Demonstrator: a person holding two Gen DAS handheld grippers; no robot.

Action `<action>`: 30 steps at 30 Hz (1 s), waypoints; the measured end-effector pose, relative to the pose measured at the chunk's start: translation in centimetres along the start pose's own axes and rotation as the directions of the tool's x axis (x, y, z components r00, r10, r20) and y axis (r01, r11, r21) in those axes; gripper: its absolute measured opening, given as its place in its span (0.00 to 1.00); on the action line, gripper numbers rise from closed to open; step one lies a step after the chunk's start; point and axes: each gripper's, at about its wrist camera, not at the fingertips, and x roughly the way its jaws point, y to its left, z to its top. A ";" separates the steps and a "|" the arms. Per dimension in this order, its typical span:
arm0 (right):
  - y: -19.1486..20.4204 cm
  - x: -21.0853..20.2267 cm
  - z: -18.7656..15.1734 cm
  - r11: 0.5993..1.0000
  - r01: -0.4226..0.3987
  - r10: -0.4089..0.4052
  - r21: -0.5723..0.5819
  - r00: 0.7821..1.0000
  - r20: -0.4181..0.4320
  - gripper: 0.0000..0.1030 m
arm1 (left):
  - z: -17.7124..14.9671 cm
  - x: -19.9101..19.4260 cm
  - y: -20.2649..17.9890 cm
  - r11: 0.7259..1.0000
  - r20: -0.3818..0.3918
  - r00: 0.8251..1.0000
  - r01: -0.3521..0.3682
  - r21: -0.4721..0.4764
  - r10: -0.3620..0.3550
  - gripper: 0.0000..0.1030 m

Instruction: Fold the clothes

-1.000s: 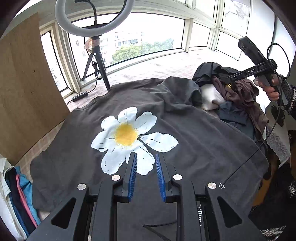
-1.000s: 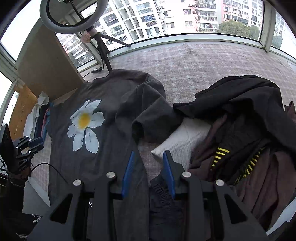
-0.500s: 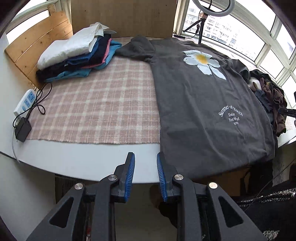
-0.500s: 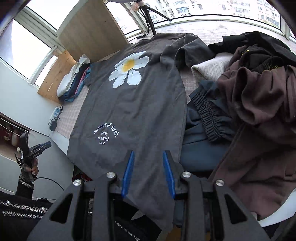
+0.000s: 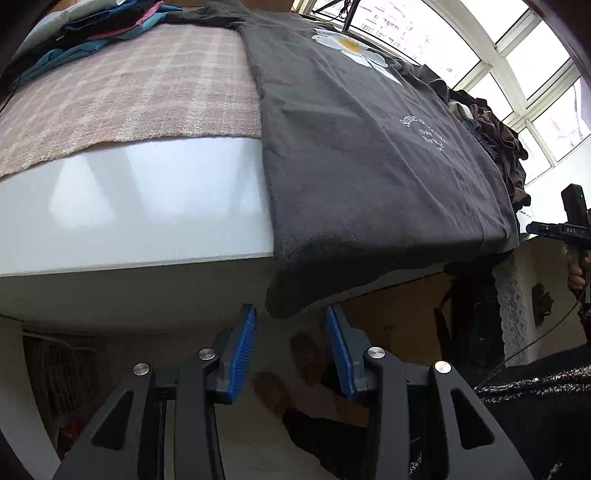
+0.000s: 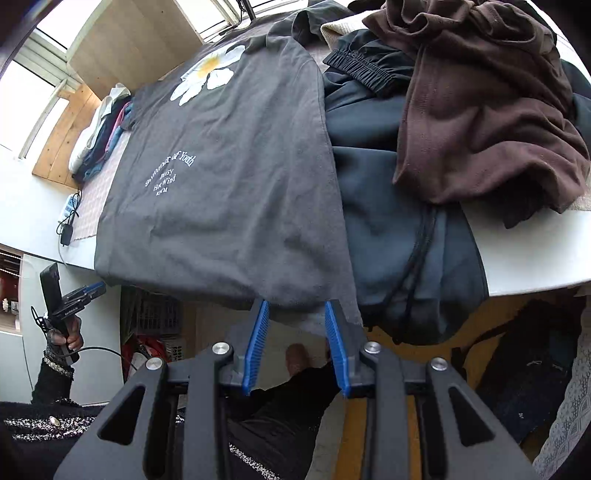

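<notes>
Now, left wrist view. The left gripper [image 5: 290, 349] sits below the table edge [image 5: 140, 206], fingers apart, nothing between them. The near-left hem corner of the dark grey T-shirt [image 5: 369, 155] hangs just above and between the blue pads [image 5: 243, 354]; no contact that I can confirm. The shirt lies spread flat over the table, hem draped over the near edge, daisy print [image 5: 354, 51] at the far end, white lettering [image 5: 424, 133] nearer the hem. A checked cloth [image 5: 140, 85] covers the table to the left, with a stack of folded clothes [image 5: 92, 33] at its far end.

Right wrist view. The right gripper [image 6: 297, 343] is at the shirt's other hem corner, fingers apart. The hem edge seems to dip into the gap between the pads, not pinched. Just beside that edge lies a dark navy garment [image 6: 399, 206], and a brown garment [image 6: 480, 103] is heaped on top of it.

Risks, as judgement:
- Right side: closing here could catch the navy fabric together with the hem, since the two touch; lifting would then drag the pile.
- Left side: the corner hangs as a small limp point, so a shallow bite could slip off.
- Uneven grips would skew any fold line.

Shirt condition: soft knit, mostly smooth, light wrinkles near the hem, far right sleeve bunched against the pile.
</notes>
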 end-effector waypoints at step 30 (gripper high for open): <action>3.7 -4.8 -0.8 0.985 -0.168 0.170 -0.027 0.968 0.182 0.02 | 3.7 -17.0 -2.2 0.994 0.283 0.959 -0.002 0.108 -0.029 0.01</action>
